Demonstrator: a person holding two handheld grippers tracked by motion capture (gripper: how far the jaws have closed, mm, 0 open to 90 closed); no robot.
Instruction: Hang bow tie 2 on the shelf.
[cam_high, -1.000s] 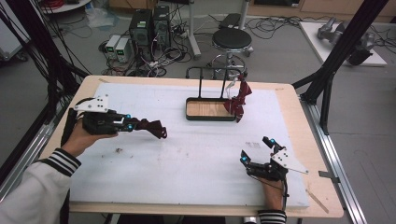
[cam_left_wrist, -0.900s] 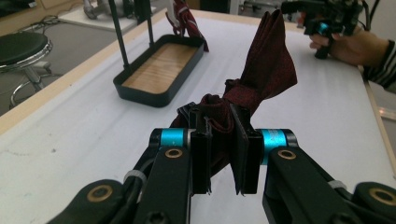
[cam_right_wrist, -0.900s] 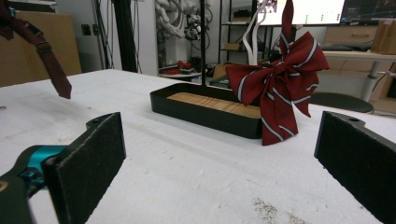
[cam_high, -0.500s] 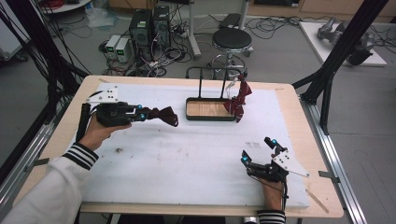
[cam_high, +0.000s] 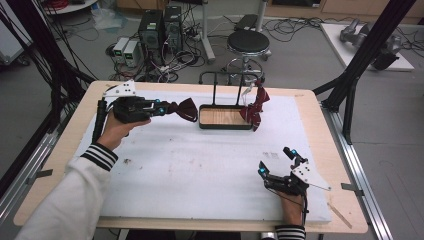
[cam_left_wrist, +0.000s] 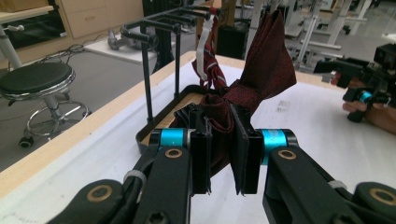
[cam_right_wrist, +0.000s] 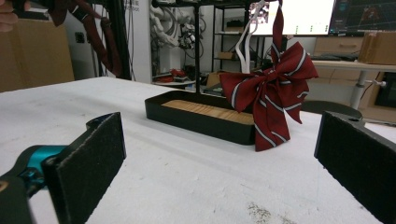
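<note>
- The left gripper (cam_left_wrist: 219, 154) has its black jaws pinched on the centre knot of a plain dark-red fabric bow tie (cam_left_wrist: 261, 74), which is carried clear of the table.
- The bow is soft, light and floppy; its wings sag, so the knot is probably the surest hold.
- Just ahead stands the black metal rack with a wooden tray base (cam_high: 225, 117), a striped red bow (cam_high: 254, 107) hanging from it.
- Far off, the right gripper (cam_high: 278, 162) rests, jaws spread, empty.
</note>
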